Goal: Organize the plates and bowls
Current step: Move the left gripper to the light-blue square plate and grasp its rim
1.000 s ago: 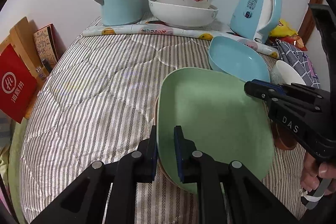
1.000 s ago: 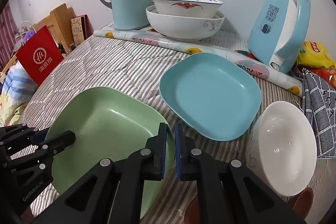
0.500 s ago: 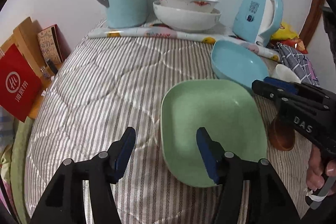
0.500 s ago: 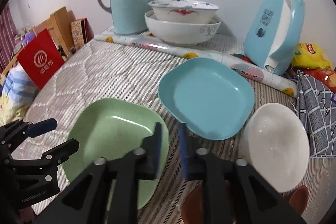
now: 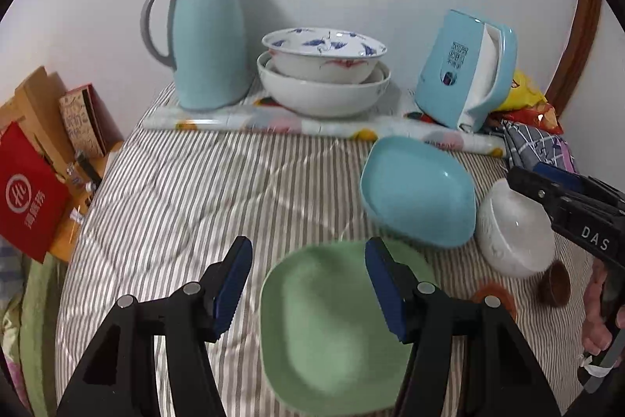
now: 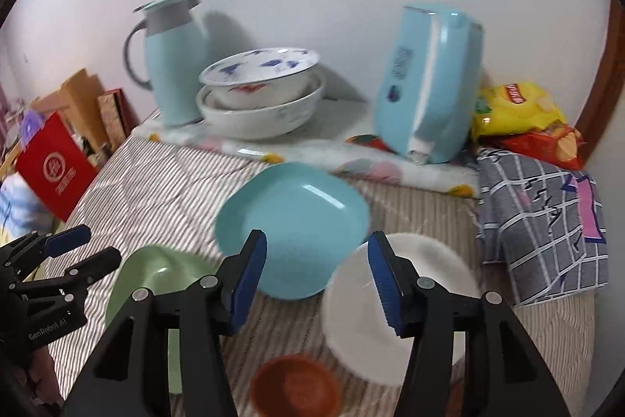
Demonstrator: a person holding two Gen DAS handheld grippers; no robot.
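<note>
Striped quilted fabric (image 5: pixel 195 206) is seen across the lower frames, with a smooth, rounded-square green plate (image 5: pixel 332 331) lying flat at lower centre of the left view. Between the parted fingers of the left gripper (image 5: pixel 308 284) the plate is seen, but it is not touched; a second ago its rim was pinched by both grippers. A glossy blue plate (image 6: pixel 293 225) sits at centre and a white bowl (image 6: pixel 398 303) at lower right, empty, behind the right gripper (image 6: pixel 316 280), whose jaws have just been opening. Two nested ceramic bowls (image 5: pixel 324 73) are stacked at upper centre.
</note>
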